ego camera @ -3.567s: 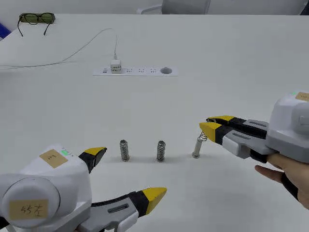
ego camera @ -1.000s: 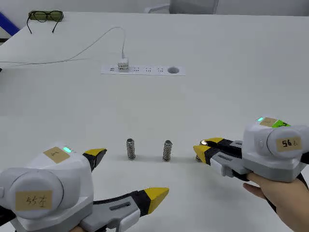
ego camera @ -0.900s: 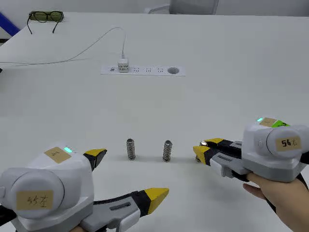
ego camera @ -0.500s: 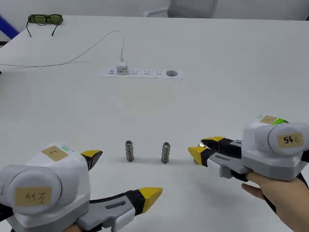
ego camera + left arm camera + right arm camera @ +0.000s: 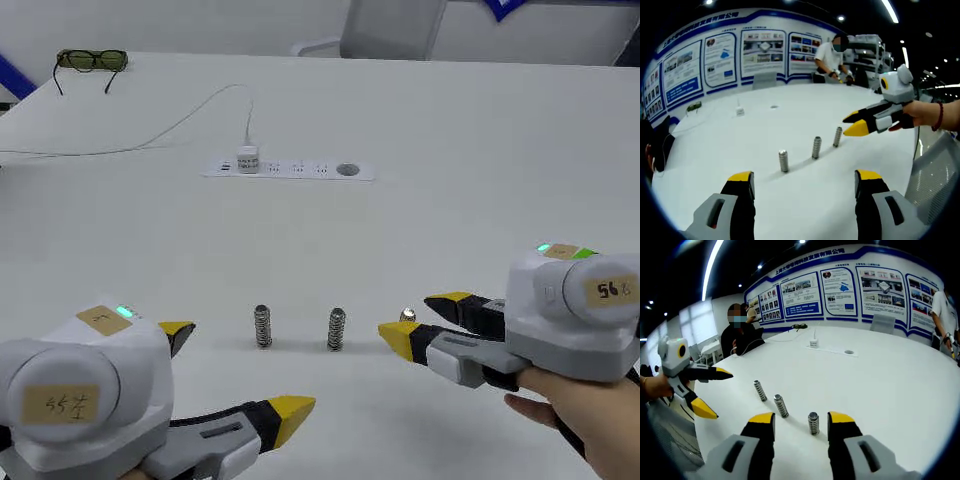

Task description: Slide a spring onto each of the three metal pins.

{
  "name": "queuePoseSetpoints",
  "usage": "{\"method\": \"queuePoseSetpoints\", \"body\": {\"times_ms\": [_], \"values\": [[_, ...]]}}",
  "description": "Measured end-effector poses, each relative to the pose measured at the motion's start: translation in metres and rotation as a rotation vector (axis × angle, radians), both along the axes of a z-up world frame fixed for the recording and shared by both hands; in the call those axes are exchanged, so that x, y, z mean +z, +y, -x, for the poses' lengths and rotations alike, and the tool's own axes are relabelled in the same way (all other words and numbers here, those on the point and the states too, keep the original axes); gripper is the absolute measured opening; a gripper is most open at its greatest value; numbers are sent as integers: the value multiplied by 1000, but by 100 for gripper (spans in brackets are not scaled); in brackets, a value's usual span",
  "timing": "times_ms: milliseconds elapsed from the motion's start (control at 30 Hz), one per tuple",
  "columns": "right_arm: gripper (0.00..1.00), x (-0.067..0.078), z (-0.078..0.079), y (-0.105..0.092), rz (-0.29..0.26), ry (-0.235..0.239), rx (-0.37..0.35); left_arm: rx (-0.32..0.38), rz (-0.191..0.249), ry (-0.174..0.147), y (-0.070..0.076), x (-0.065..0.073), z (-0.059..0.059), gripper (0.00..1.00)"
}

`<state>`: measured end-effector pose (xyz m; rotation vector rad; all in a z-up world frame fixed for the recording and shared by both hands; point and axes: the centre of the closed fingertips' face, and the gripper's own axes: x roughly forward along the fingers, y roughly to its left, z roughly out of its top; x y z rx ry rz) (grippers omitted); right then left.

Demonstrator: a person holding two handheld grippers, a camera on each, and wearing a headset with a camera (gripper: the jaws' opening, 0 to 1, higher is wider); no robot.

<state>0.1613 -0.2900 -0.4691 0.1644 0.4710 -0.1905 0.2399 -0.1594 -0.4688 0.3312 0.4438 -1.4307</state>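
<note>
The left gripper (image 5: pixel 235 372) is cut off by the lower edge of the head view. Its fingers (image 5: pixel 288 408) are spread wide and hold nothing. Its paper label (image 5: pixel 60 404) reads "55" and one more sign that I cannot make out. Ahead of it, on the white tabletop (image 5: pixel 480 150), three pins stand in a row, each with a spring on it: the left pin (image 5: pixel 263 326), the middle pin (image 5: pixel 336 328) and the right pin (image 5: pixel 407 315). Of the right pin only the top shows, behind a finger of the right gripper (image 5: pixel 413 317). In the right gripper view this pin stands between that gripper's spread fingers and seems to touch neither. The right gripper's label reads "56" and an unclear sign.
</note>
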Motion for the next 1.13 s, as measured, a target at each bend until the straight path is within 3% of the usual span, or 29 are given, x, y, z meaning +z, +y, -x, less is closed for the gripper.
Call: {"method": "queuePoseSetpoints", "body": {"times_ms": [333, 633, 767, 1133], "values": [[53, 10, 15, 15, -15, 13, 8, -5, -21, -20, 9, 4, 0, 83], [61, 16, 28, 28, -34, 14, 12, 4, -42, -8, 21, 2, 1, 85], [65, 16, 33, 33, -29, 21, 19, 1, -64, -18, 25, 0, 2, 86], [72, 13, 45, 48, -47, 19, 36, 2, -57, -11, 32, 3, 6, 88]]}}
